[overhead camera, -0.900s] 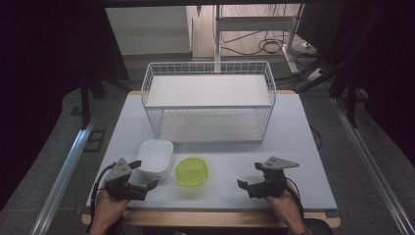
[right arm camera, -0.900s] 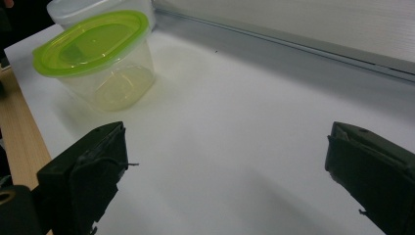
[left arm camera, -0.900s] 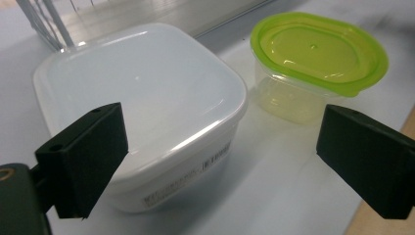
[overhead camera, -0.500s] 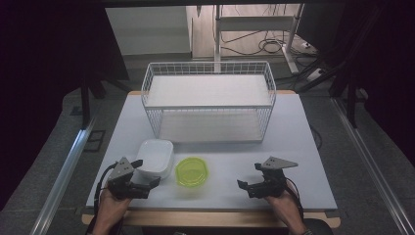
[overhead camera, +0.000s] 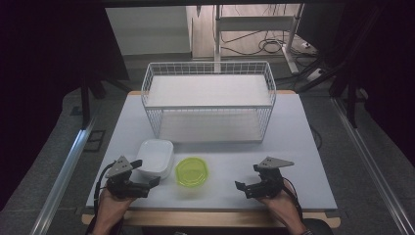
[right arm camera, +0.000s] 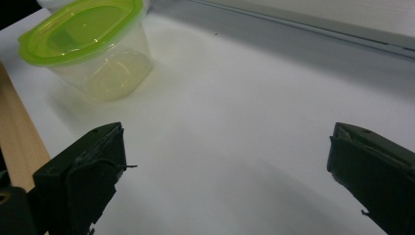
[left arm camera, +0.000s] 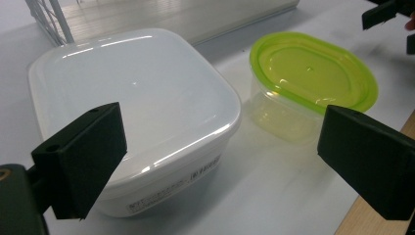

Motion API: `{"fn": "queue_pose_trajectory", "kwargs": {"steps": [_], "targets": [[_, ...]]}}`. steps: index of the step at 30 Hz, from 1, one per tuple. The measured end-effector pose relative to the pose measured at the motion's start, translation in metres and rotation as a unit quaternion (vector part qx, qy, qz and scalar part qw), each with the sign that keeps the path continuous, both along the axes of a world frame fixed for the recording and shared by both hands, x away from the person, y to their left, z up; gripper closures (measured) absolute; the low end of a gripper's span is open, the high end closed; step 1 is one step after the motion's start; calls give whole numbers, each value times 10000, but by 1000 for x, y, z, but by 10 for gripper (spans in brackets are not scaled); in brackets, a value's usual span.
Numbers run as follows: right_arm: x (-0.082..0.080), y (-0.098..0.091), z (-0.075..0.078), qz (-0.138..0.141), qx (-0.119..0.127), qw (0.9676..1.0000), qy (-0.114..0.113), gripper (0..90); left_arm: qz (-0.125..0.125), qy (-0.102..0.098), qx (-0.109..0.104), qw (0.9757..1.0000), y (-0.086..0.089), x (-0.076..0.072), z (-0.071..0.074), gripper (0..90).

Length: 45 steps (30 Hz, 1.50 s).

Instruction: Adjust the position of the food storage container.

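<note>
Two tubs [overhead camera: 155,156] before wire basket [overhead camera: 208,100]

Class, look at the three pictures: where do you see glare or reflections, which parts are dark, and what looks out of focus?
High view: the surroundings are very dark, while the table is evenly lit and the wire basket is crisp. Left gripper view: bright streaks of glare on the white container lid, with its near jaws soft. Right gripper view: the green-lidded container shines with reflections; the jaws are blurred.
</note>
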State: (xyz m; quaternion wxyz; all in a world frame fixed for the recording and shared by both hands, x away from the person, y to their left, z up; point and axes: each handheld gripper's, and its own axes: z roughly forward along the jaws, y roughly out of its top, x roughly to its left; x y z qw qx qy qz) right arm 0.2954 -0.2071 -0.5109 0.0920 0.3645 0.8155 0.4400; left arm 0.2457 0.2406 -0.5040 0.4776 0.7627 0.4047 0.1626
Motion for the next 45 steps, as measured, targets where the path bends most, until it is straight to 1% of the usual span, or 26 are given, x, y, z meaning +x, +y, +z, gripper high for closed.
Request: {"fn": "queue_pose_trajectory", "kwargs": {"steps": [1, 3, 5, 7, 9, 11, 12, 13, 16, 17, 18, 19, 21, 23, 25, 27, 28, 29, 32, 35, 37, 39, 40, 41, 42, 45], "targets": [[0, 3, 1, 18, -11, 10000, 41, 30, 16, -13, 3, 10000, 0, 0, 0, 43], [-1, 10, 5, 75, -74, 9999, 35, 124, 58, -15, 53, 10000, 0, 0, 0, 51], [-2, 16, 12, 78, -94, 9999, 20, 254, 87, -24, 94, 9999, 1, 0, 0, 55], [0, 24, 19, 201, -60, 9997, 81, 422, 104, -40, 129, 9999, 1, 0, 0, 58], [2, 32, 24, 436, -31, 9988, 203, 577, 112, -57, 129, 9998, 1, 0, 0, 62], [4, 41, 27, 667, -104, 9975, 230, 696, 115, -67, 128, 9998, 1, 0, 0, 64], [4, 41, 27, 667, -104, 9975, 230, 696, 115, -67, 128, 9998, 1, 0, 0, 68], [6, 57, 30, 937, -184, 9953, 176, 794, 123, -73, 167, 9998, 2, 0, -1, 74], [10, 79, 34, 1223, -207, 9922, 153, 882, 184, -69, 267, 9995, 2, 0, -2, 85], [12, 90, 36, 1345, -197, 9906, 138, 893, 188, -66, 282, 9994, 2, 0, -2, 92], [13, 97, 37, 1416, -205, 9896, 134, 896, 191, -66, 302, 9993, 2, 0, -2, 93], [15, 109, 39, 1520, -225, 9881, 120, 897, 191, -74, 318, 9993, 3, 0, -2, 98], [16, 126, 40, 1682, -275, 9853, 97, 898, 207, -93, 363, 9991, 3, -1, -2, 107], [18, 147, 40, 1884, -358, 9814, 95, 898, 236, -109, 436, 9987, 4, -1, -2, 107], [19, 163, 38, 1996, -458, 9787, 97, 899, 282, -136, 561, 9979, 5, -2, -2, 108], [21, 175, 36, 2060, -515, 9772, 73, 899, 311, -143, 584, 9977, 6, -2, -1, 109], [21, 175, 36, 2060, -515, 9772, 73, 899, 329, -144, 569, 9977, 7, -2, -1, 109], [22, 188, 35, 2119, -500, 9760, 111, 899, 353, -149, 525, 9979, 9, -2, -1, 115], [22, 203, 34, 2240, -543, 9730, 120, 899, 388, -164, 515, 9978, 10, -2, 0, 116], [21, 217, 31, 2366, -659, 9693, 110, 899, 386, -163, 529, 9977, 10, -2, 0, 117], [20, 223, 29, 2434, -750, 9670, 108, 899, 373, -161, 602, 9974, 9, -3, -1, 118], [19, 228, 25, 2486, -940, 9640, 91, 899, 370, -171, 635, 9971, 8, -3, -1, 118], [18, 228, 24, 2489, -997, 9633, 97, 900, 367, -172, 652, 9970, 8, -3, -1, 118], [19, 228, 23, 2512, -964, 9630, 133, 900, 367, -174, 661, 9970, 8, -3, -1, 118], [19, 227, 23, 2492, -961, 9635, 159, 900, 367, -173, 661, 9970, 8, -3, -1, 118], [20, 223, 23, 2397, -1150, 9640, 88, 900, 364, -166, 672, 9969, 8, -3, -1, 119]]}}
